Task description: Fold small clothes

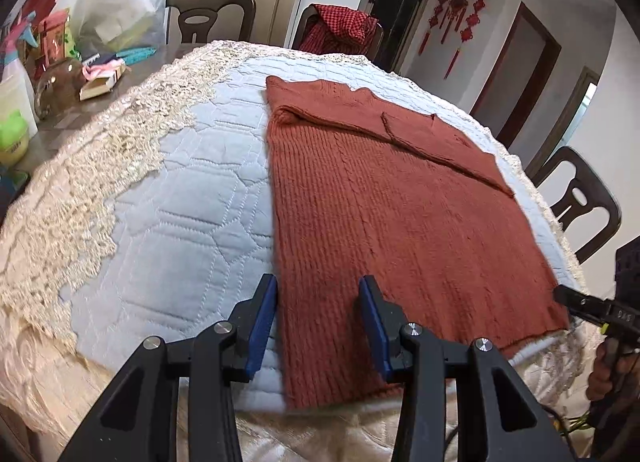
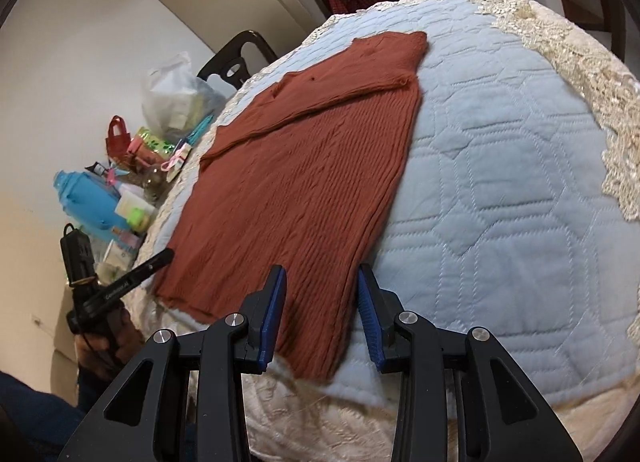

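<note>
A rust-red knitted sweater (image 1: 384, 202) lies flat on a light-blue quilted pad (image 1: 180, 198), with its sleeves folded across the chest at the far end. My left gripper (image 1: 318, 302) is open just above the near-left corner of the hem, and its blue pads straddle the sweater's left edge. In the right wrist view, my right gripper (image 2: 322, 294) is open over the near-right hem corner of the sweater (image 2: 304, 166). Neither gripper pinches the cloth. Each gripper shows at the edge of the other's view: the right gripper's tip (image 1: 568, 296) and the left gripper's tip (image 2: 154, 262).
A cream lace tablecloth (image 1: 80, 190) lies under the pad. Bottles, boxes and a plastic bag (image 1: 120, 10) crowd the table's left side. Dark chairs (image 1: 208, 14) ring the table, and one carries a red checked garment (image 1: 344, 26). A person's hand (image 2: 108, 338) holds the left tool.
</note>
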`<state>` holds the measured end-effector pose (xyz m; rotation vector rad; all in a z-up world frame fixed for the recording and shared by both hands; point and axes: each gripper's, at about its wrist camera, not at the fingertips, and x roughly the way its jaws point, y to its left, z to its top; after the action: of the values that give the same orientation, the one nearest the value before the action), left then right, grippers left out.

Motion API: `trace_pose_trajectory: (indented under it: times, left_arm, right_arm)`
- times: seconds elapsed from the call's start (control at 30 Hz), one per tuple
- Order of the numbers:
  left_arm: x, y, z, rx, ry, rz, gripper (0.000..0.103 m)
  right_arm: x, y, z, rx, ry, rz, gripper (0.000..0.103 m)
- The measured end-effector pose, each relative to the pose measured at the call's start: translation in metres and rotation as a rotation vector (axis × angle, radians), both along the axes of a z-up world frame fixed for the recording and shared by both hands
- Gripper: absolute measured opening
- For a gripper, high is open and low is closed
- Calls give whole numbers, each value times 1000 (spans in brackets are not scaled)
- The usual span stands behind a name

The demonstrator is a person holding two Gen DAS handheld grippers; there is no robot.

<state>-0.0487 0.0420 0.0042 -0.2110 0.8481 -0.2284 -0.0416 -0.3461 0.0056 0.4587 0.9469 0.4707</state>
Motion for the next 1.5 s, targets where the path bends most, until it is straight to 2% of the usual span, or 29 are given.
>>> trace_pose_trajectory:
  times: [0.27,0.43,0.57,0.67,0.8,1.0,1.17,1.3,1.5]
  left_arm:
    - [17,-6,-1,-35,-7,-11,45]
    - [5,-3,-2,-44,-8,-22,42]
    - [4,-11,-1,19,-11,-13,36]
    - [6,-18,1,63,-12,-12,27]
    - [5,-20,1,63,-10,-10,14]
    - [2,-21,5,65,-15,-27,10]
    - [-1,-16,13,-14,-27,-53,9]
    - [-14,3,29,-178,-66,-86,9]
    - [-28,21,55,-240,-155,-77,7]
  right_arm:
    - [13,10,-4,46,0,15,37]
    - [8,14,-3,37,-4,33,35]
    - [5,13,-4,37,-4,35,30]
    - [8,15,-5,38,-4,36,25]
    - [11,17,-6,26,-4,33,15]
    - [4,13,-5,34,-11,19,9]
    - [0,14,3,29,-48,30,7]
    - [-10,11,17,56,-91,54,6]
    - [-28,-4,46,137,-176,58,6]
